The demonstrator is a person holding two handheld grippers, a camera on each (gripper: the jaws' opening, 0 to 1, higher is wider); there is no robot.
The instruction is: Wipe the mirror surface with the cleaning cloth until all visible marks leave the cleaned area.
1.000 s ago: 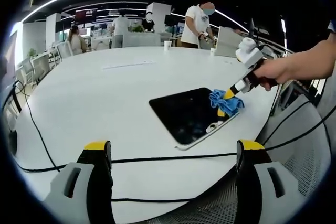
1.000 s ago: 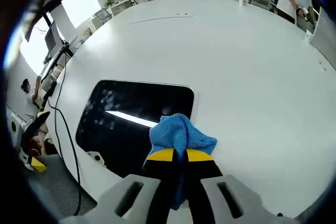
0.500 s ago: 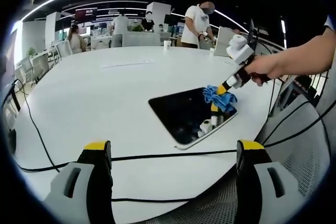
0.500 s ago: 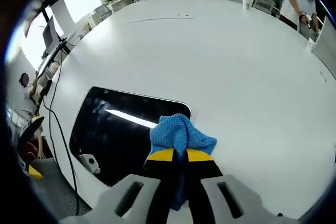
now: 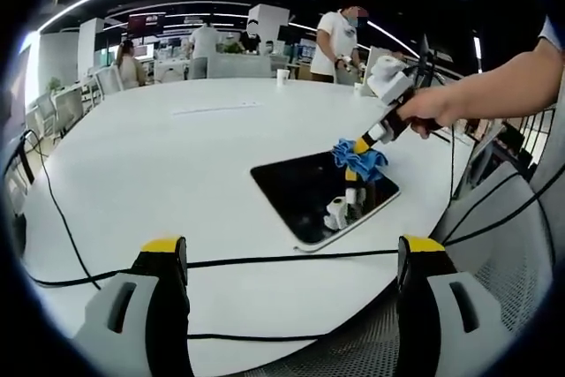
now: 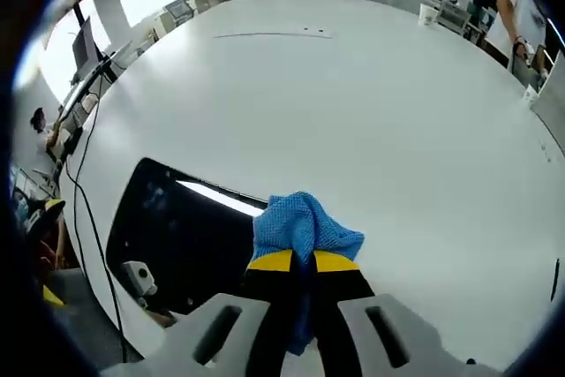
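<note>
The right hand-held gripper [image 6: 296,262] is pinching the blue cleaning cloth [image 6: 303,227], soft and bunched so best held by its gathered middle, and pressing it on the far edge of the dark mirror [image 5: 309,190] lying flat on the white tabletop [image 5: 159,156]. The person's arm is reaching out, angling that gripper downward. The left hand-held gripper [image 5: 291,253] is hovering spread apart and empty near the tabletop's edge.

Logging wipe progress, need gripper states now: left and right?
Left gripper: open, jaws wide apart, holding nothing, above the white table.
Right gripper: shut on the blue cloth, at the mirror's edge.
</note>
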